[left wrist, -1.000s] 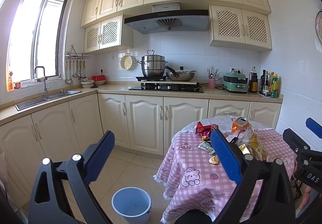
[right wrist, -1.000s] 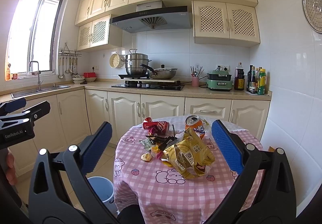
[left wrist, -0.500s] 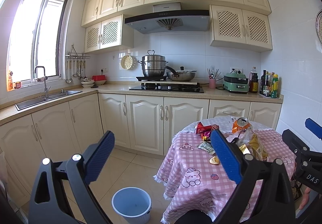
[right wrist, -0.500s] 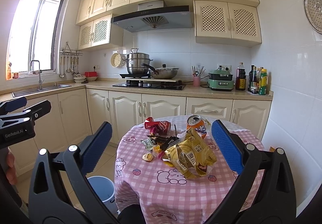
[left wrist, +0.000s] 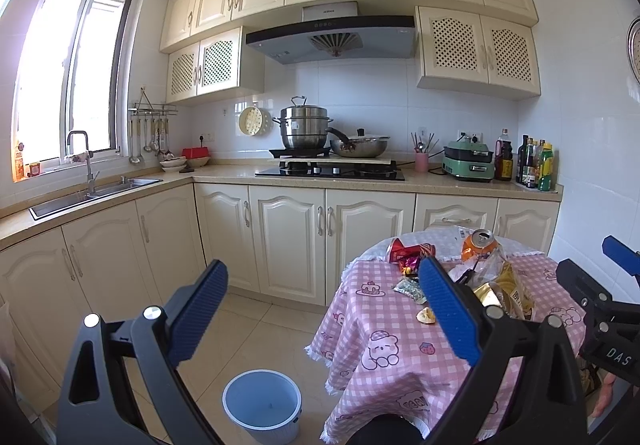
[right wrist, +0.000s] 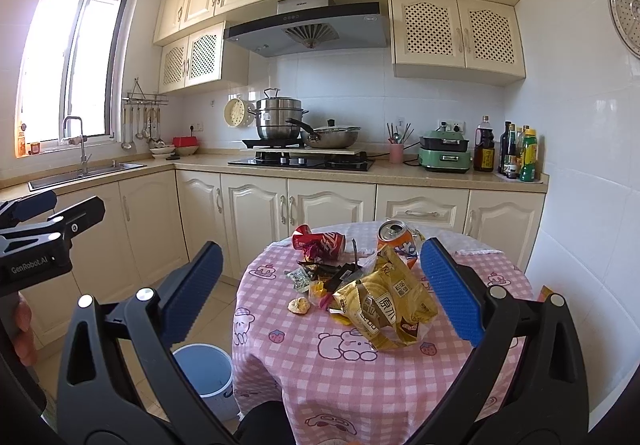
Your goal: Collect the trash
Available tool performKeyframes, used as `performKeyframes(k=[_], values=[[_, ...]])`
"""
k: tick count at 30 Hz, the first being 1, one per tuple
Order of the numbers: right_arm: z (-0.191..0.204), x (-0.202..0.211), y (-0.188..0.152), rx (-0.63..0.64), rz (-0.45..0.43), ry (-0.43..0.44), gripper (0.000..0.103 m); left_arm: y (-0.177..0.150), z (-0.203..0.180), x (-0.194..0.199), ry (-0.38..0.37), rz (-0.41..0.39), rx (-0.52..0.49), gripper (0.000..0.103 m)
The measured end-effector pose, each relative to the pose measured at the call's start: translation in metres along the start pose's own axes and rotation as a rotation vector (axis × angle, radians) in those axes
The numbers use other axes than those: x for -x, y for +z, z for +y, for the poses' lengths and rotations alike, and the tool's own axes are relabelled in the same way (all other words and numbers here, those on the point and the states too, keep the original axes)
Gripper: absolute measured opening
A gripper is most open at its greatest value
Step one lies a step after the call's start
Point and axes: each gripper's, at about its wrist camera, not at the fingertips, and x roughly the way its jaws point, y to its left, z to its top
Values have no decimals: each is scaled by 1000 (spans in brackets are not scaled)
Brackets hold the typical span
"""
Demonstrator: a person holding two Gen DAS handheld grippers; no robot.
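Observation:
Trash is heaped on a round table with a pink checked cloth (right wrist: 360, 377): a gold snack bag (right wrist: 386, 305), an orange can (right wrist: 394, 237), a crushed red can (right wrist: 320, 241), dark wrappers (right wrist: 332, 273) and a small food scrap (right wrist: 299, 305). A pale blue bin (left wrist: 262, 403) stands on the floor left of the table, also seen as bin (right wrist: 206, 369). My right gripper (right wrist: 320, 297) is open, held before the table above its near edge, with the heap between its fingers in view. My left gripper (left wrist: 324, 313) is open over the floor left of the table, above the bin.
Cream base cabinets (left wrist: 288, 241) run along the back and left walls under a counter with a hob, pots (left wrist: 306, 127), a sink (left wrist: 96, 191) and bottles (left wrist: 536, 165). Tiled floor (left wrist: 248, 329) lies between cabinets and table. A white wall (right wrist: 580, 205) stands right of the table.
Both views have shifted very slightly; the table and trash sit a touch lower and nearer. Both grippers stay open and nothing has been picked up.

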Motion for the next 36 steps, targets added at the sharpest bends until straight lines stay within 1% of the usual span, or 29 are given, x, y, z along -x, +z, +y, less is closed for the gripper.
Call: performKeyframes(k=[8,12,14,17,18,20,22,25,26,32,33,34,35,36], values=[[-11,-2,-1,-21,13,-6,97,-5,1,-9,3,27,5,94],[-23,-8,-7,-45,35,-54,97,-10,2,-20,4,59,3,94],[-30,-14,-12,-54,51,-73,97,-14,1,-30,-10,85,3,94],[-39,-25,-20,-63,88,-83,97,-23,-4,-50,-63,143,5,94],[-43,-30,-23,-67,105,-90,97,-28,-7,-62,-101,183,8,94],[-52,-42,-30,-75,141,-95,97,-37,-14,-82,-143,251,7,94],[-60,-53,-35,-84,171,-108,97,-47,-20,-96,-168,286,1,94],[-69,-77,-46,-66,221,-140,97,-57,-31,-114,-178,316,-6,94],[-72,-91,-50,-48,252,-153,97,-59,-34,-120,-184,321,-6,94],[-78,-143,-63,2,330,-121,97,-67,-49,-146,-209,366,-13,94],[-79,-148,-65,0,340,-116,93,-68,-52,-150,-216,369,-16,94],[-82,-155,-67,-9,360,-101,84,-68,-55,-153,-220,372,-19,94],[-86,-162,-70,-22,391,-82,77,-69,-56,-154,-226,373,-22,94],[-89,-166,-72,-30,407,-59,56,-70,-59,-155,-232,374,-26,94]])
